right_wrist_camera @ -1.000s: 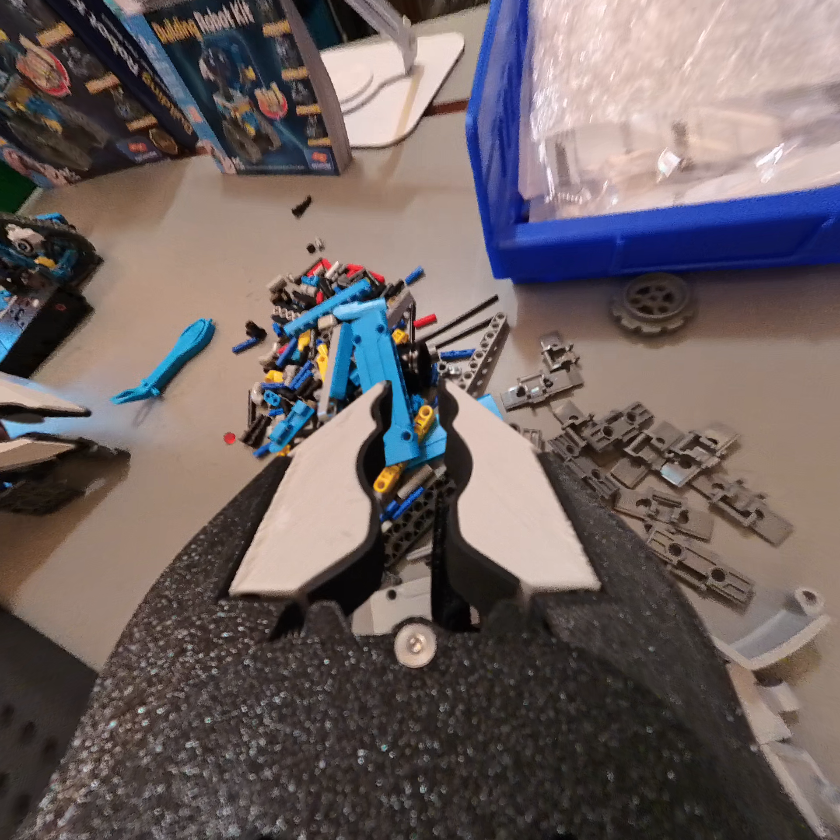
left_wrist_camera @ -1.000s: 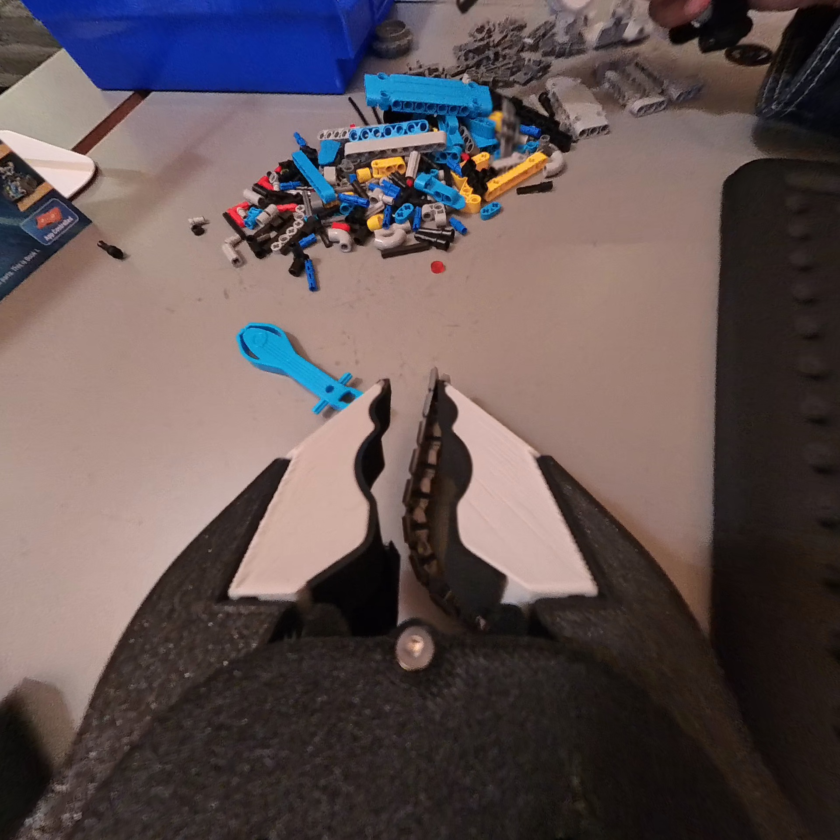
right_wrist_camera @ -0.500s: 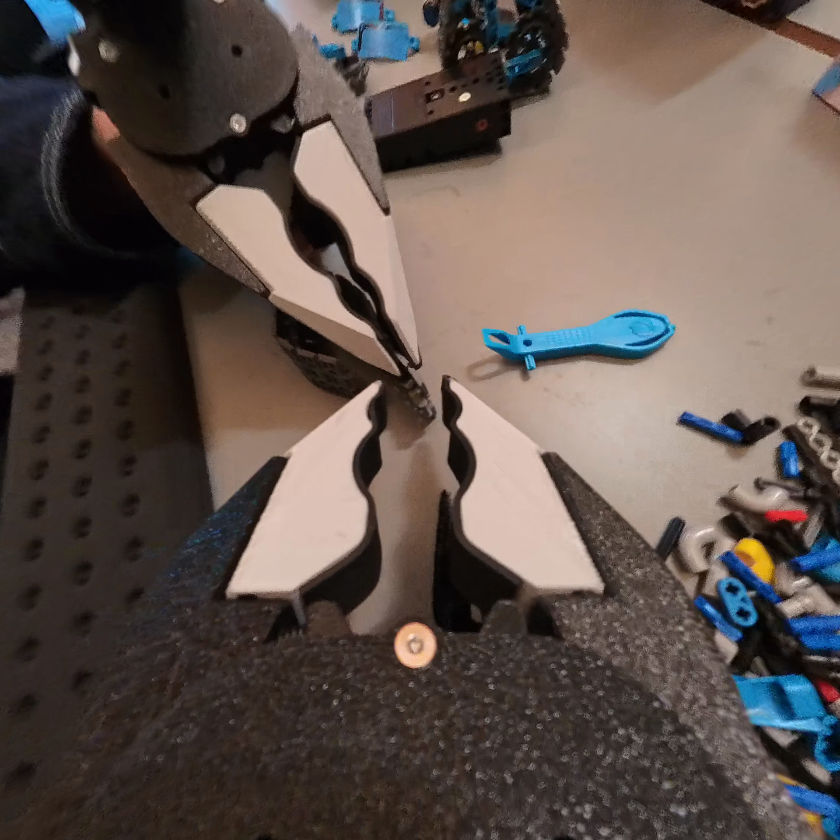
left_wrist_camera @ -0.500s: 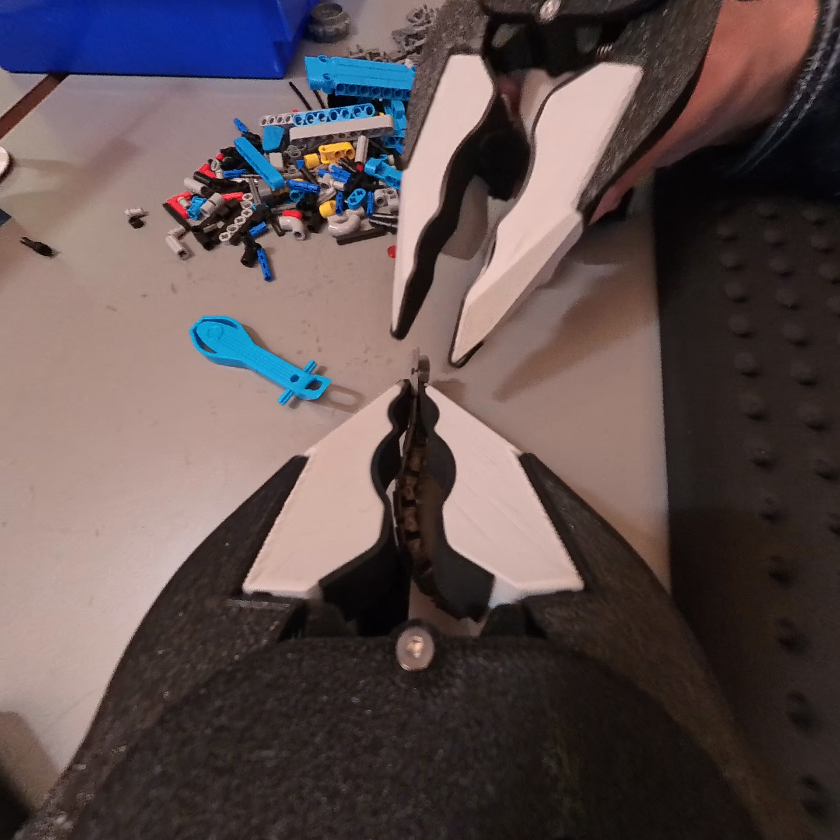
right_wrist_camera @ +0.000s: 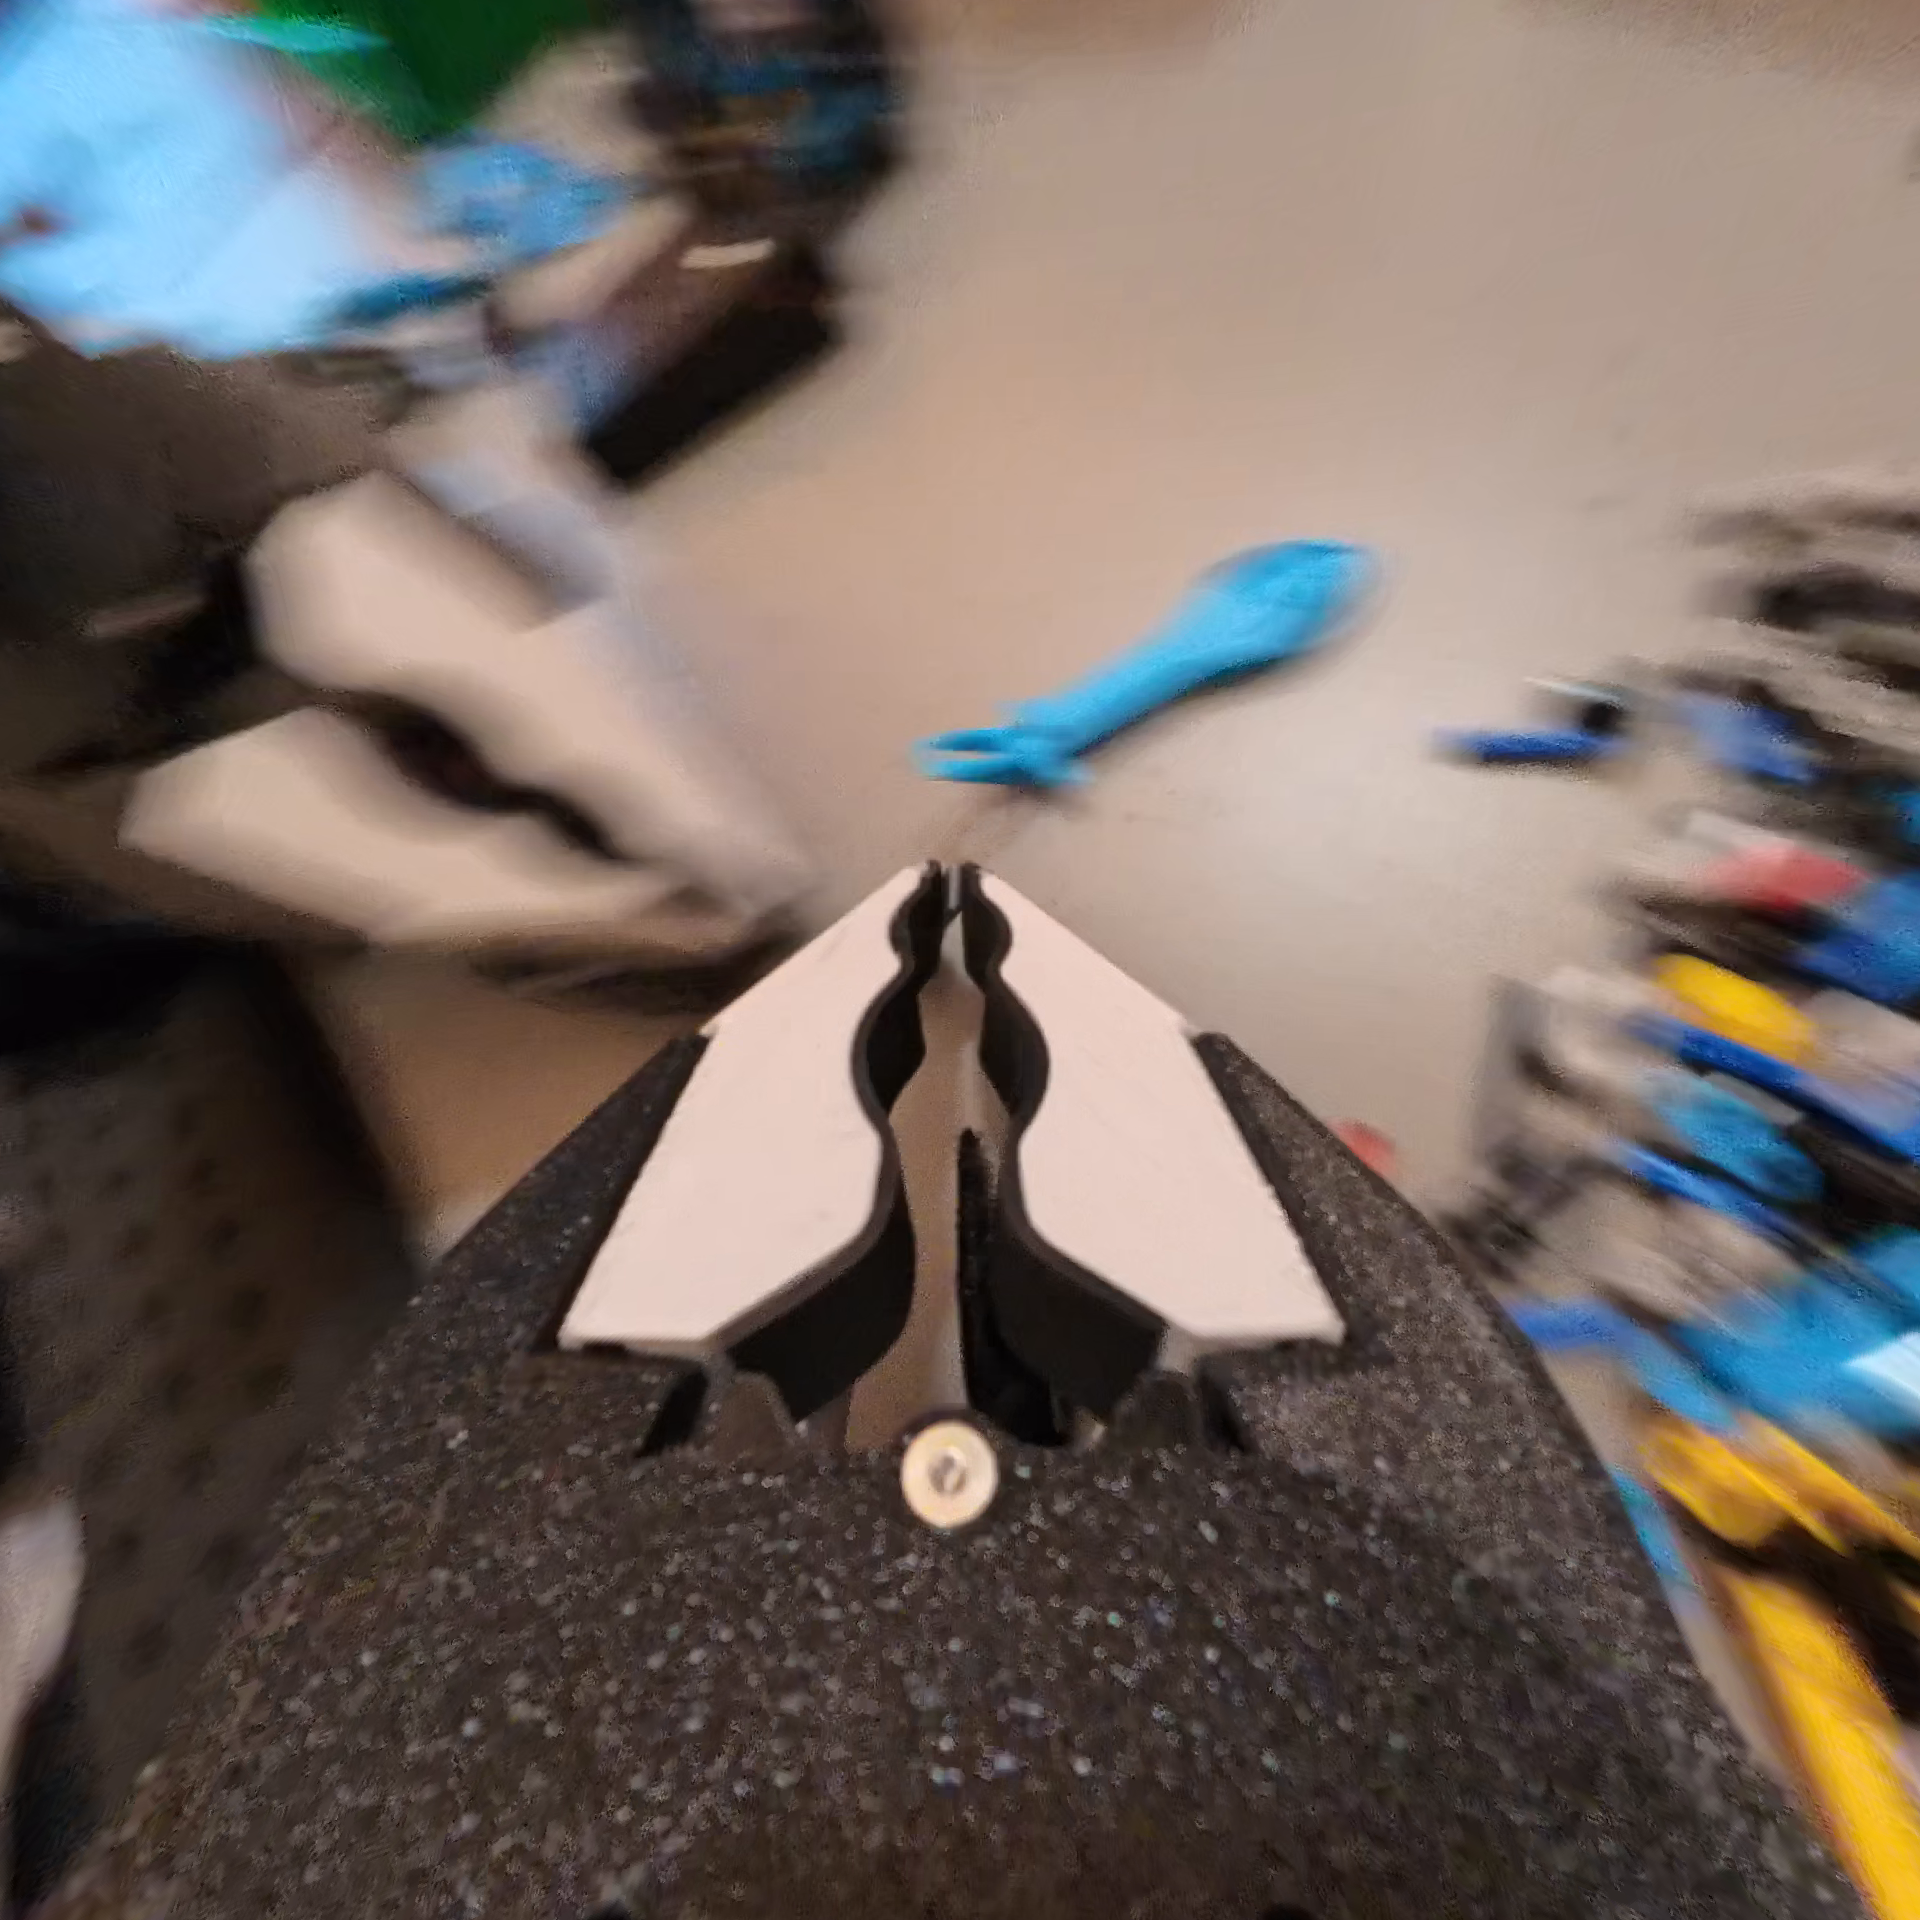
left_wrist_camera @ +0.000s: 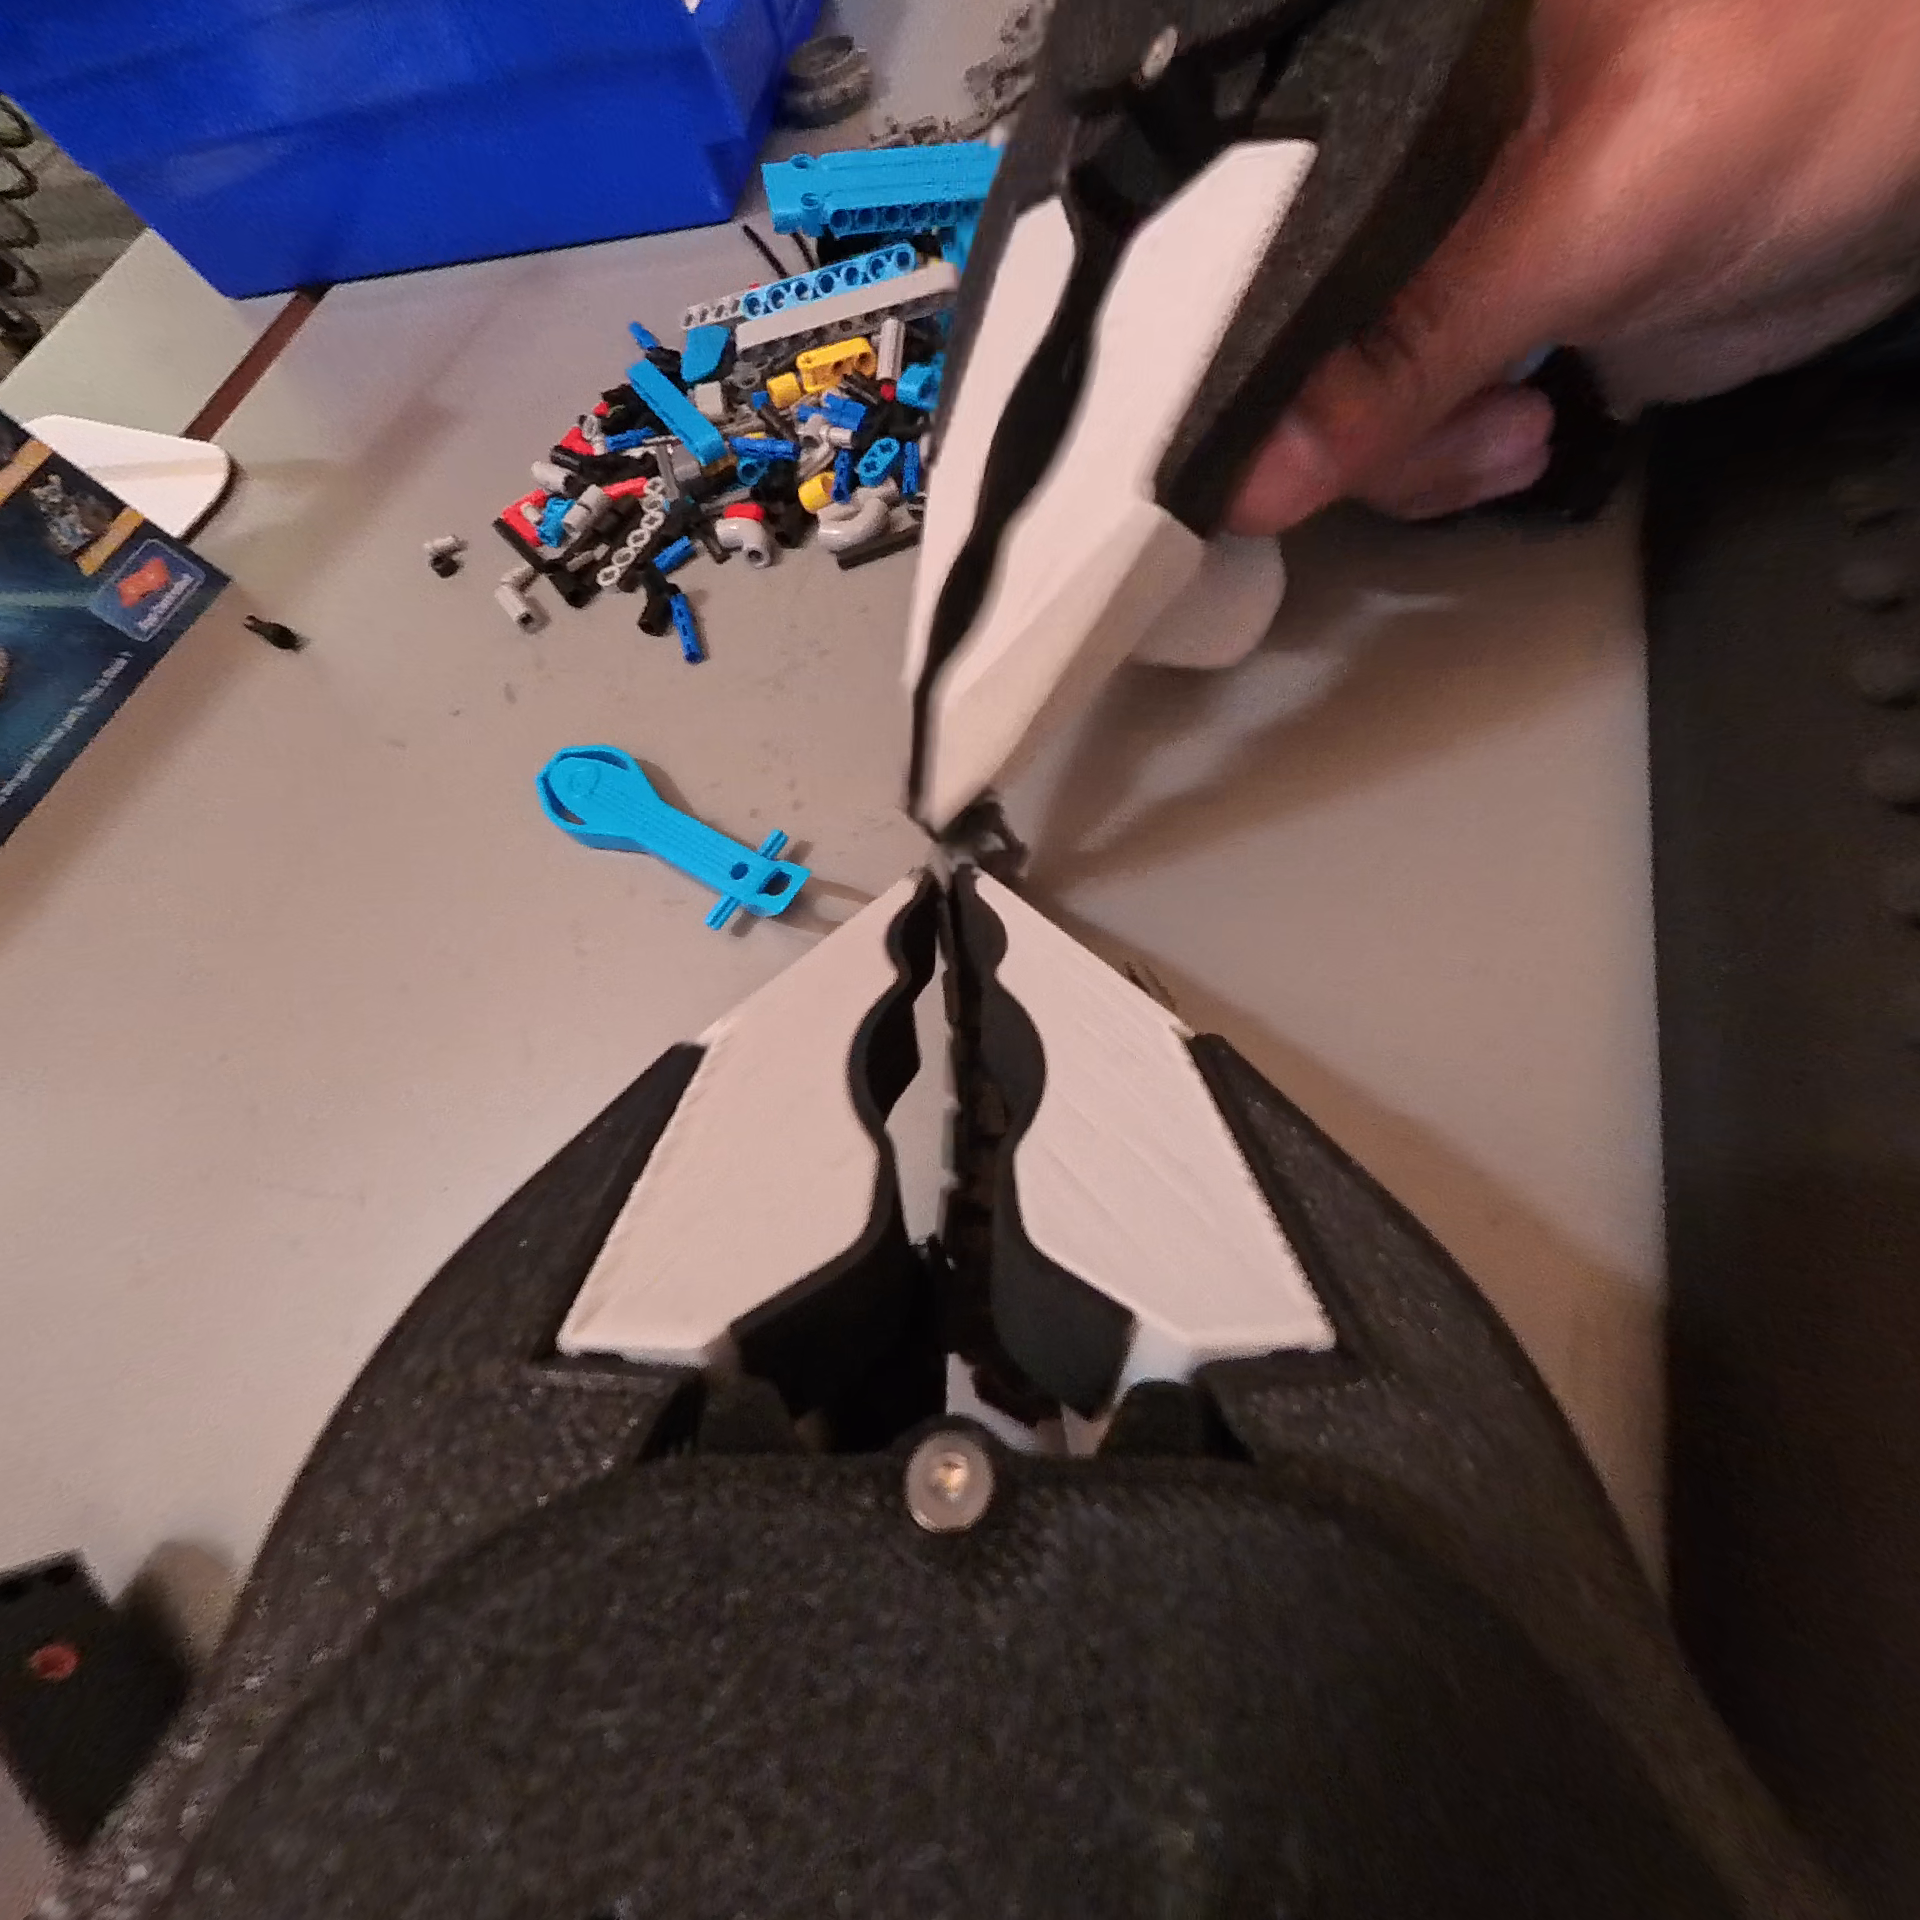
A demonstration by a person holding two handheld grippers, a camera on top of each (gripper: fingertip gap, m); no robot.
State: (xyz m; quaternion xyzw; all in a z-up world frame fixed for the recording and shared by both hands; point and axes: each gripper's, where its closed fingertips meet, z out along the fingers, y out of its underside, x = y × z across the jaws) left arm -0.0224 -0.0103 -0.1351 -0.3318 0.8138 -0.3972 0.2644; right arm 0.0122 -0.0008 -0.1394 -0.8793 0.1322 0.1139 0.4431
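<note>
Meeting tip to tip above a pale grey table, both grippers are drawn in tight.

Clamped between the nearly closed fingers of the left gripper is a black toothed strip, standing on edge, its far end poking out just past the tips. The right gripper comes down from above, held by a hand, its fingers pressed almost together at that same end; whether it grips the strip cannot be told, and its own view is smeared with blur. Just beside the tips lies a light blue flat tool. Farther back sits a heap of small coloured building parts, then a blue bin. A dark studded mat borders the table's right edge, and a printed box lies at far left.
</note>
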